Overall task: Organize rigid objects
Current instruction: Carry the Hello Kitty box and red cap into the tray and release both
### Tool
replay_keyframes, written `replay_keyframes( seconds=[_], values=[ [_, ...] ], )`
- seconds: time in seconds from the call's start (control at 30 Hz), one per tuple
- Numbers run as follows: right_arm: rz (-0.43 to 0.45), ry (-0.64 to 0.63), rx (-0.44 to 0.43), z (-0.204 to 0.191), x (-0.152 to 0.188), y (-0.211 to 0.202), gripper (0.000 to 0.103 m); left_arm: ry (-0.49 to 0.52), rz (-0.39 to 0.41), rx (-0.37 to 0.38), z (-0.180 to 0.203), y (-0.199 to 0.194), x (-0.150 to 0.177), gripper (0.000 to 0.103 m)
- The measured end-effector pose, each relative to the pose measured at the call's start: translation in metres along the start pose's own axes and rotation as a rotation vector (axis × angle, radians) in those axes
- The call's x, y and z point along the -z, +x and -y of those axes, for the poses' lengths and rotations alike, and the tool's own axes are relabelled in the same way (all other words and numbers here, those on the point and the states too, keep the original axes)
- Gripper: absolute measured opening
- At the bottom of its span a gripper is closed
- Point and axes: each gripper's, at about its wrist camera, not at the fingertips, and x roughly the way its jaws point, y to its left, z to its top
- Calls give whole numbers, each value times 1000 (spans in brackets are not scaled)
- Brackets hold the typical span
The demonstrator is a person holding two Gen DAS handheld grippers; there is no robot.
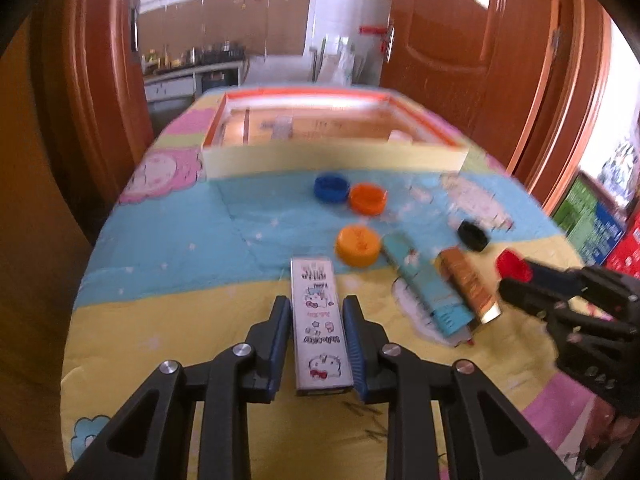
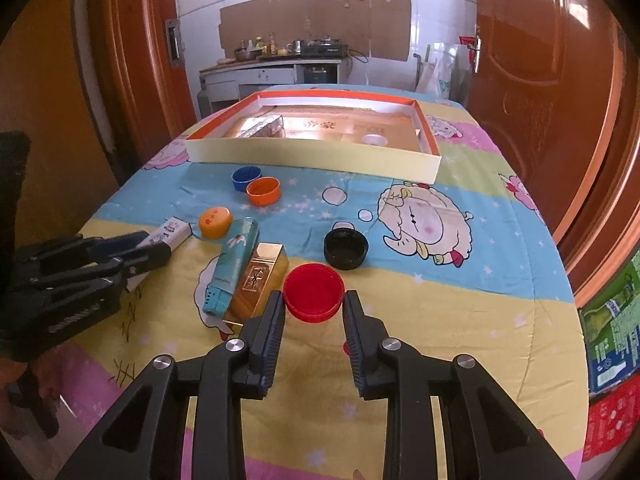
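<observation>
- Left gripper (image 1: 317, 308): fingers pinch the white box (image 1: 320, 328) by its long sides; the box lies flat on the cloth (image 1: 160, 240), its long axis in line with the fingers.
- Right gripper (image 2: 314, 300): fingertips clamp the red cap (image 2: 314, 292) on both sides; the cap sits open side up on the yellow stripe of the cloth.
- In the left view the right gripper enters from the right edge with the red cap at its tip; that view is slightly blurred.
- In the right view the left gripper comes in from the left edge with the white box end sticking out past its tips.
- Teal box (image 2: 230, 264) and gold box (image 2: 258, 280) lie side by side, touching, between the two grippers; the gold one is just beside the red cap.
- Yellow-orange cap (image 2: 215, 222) sits closed side up at the far end of the teal box, near the white box.
- Black cap (image 2: 346, 249) sits open side up, a bit beyond the red cap and apart from it.
- Blue cap (image 2: 245, 179) and orange cap (image 2: 263, 191) touch each other, open side up, near the front wall of the tray (image 2: 312, 158).
- The tray sits at the far end of the table; inside are a box at the left and a white round piece at the right, details too small to tell.
</observation>
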Motion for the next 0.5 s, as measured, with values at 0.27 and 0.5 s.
replay_keyframes(
  seconds=[0.27, 0.5],
  values=[
    [-7, 40, -33, 4, 6, 1, 30, 63, -31, -107, 16, 9, -8, 28],
    [3, 39, -30, 8, 7, -3, 30, 25, 11, -75, 9, 7, -6, 26]
  ],
)
